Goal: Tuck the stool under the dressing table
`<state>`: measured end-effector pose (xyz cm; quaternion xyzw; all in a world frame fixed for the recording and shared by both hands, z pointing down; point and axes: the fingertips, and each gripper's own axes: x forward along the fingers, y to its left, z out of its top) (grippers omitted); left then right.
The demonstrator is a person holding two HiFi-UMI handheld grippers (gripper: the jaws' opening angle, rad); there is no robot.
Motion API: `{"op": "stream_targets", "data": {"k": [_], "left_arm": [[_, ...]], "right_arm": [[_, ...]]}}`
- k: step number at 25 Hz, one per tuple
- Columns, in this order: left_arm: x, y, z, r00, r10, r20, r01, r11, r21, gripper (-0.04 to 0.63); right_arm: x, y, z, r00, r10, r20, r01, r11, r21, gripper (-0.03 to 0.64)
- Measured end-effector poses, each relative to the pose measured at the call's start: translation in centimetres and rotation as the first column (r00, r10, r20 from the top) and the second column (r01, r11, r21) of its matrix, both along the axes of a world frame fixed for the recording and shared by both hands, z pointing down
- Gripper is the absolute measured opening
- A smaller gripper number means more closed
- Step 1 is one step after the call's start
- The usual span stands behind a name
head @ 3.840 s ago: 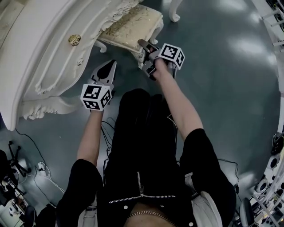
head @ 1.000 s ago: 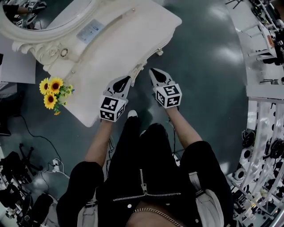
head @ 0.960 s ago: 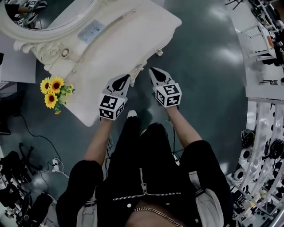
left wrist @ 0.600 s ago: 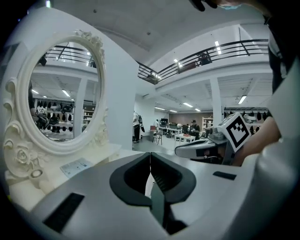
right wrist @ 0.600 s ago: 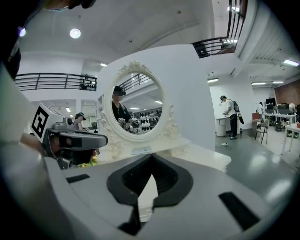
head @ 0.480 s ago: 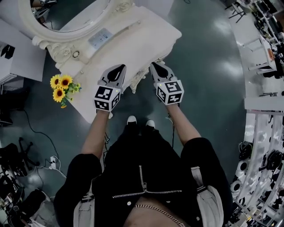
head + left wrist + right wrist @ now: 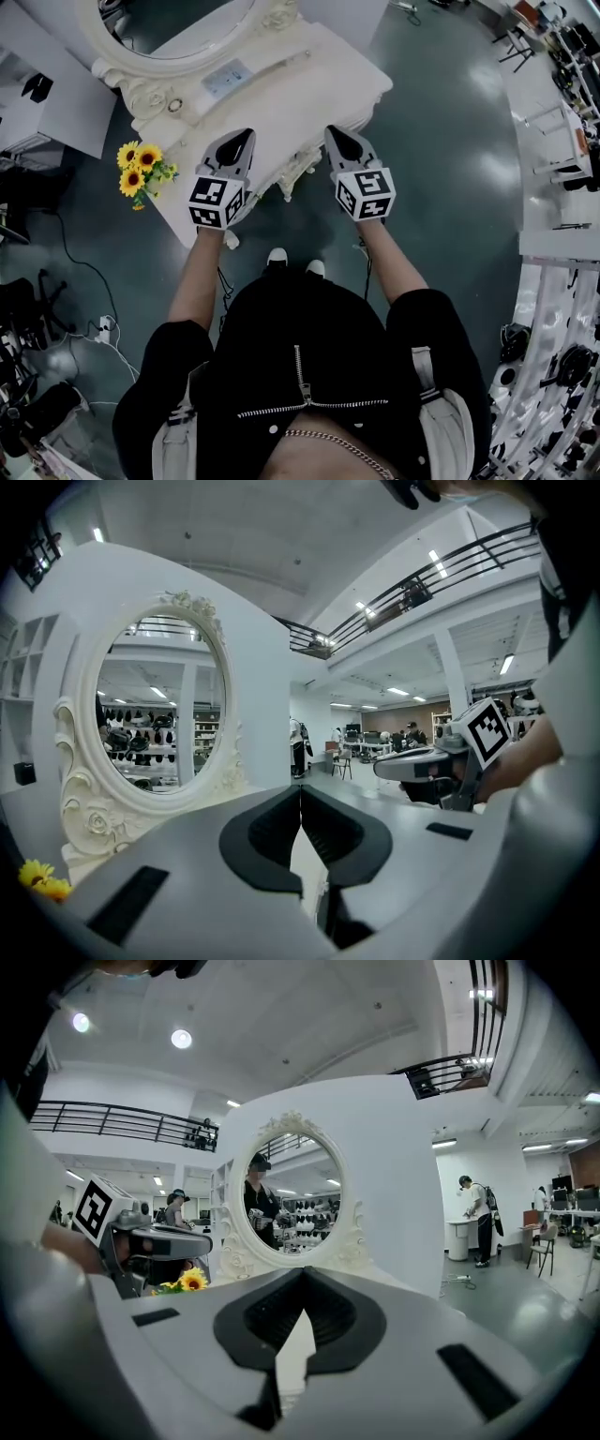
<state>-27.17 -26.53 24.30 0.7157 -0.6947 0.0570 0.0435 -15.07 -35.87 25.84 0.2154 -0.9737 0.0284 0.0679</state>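
Observation:
The white dressing table [image 7: 300,84] with its oval mirror [image 7: 178,28] stands in front of me. The stool shows in no view; the table top hides whatever is beneath it. My left gripper [image 7: 246,133] and right gripper [image 7: 331,131] hover side by side over the table's near edge, both shut and holding nothing. In the left gripper view the jaws [image 7: 300,789] meet in a line, pointing at the mirror [image 7: 159,728], with the right gripper [image 7: 422,761] alongside. The right gripper [image 7: 302,1274] likewise faces the mirror [image 7: 286,1199].
A bunch of sunflowers [image 7: 141,169] sits at the table's left end. Cables and gear lie on the floor at left [image 7: 56,328]. White racks [image 7: 553,187] line the right side. A person [image 7: 478,1218] stands at a far counter.
Both grippers have risen from low beside the table to above its near edge. The stool, seen earlier under the table with the right gripper at its edge, is out of sight.

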Motion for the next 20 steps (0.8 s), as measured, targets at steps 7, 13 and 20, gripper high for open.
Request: {"op": "stream_targets", "data": {"k": [7,13,20], "left_arm": [[0.2,1.1,0.7,1.000,-0.024,-0.009,0.024,1.000,-0.004,0.021],[0.2,1.2,1.2,1.000,-0.021,-0.017,0.021,1.000,-0.004,0.021],[2.5,2.2,-0.4,1.000,-0.016,-0.009,0.016,1.000,-0.001,0.021]], "right_arm": [[0.1,1.0,0.3,1.000,-0.023,-0.007,0.023,1.000,0.005,0.003],[0.2,1.2,0.8,0.999,-0.028,-0.021,0.028,1.000,0.007,0.003],[2.6,2.2,-0.9,1.000,-0.022,-0.014,0.022,1.000,0.012,0.003]]}}
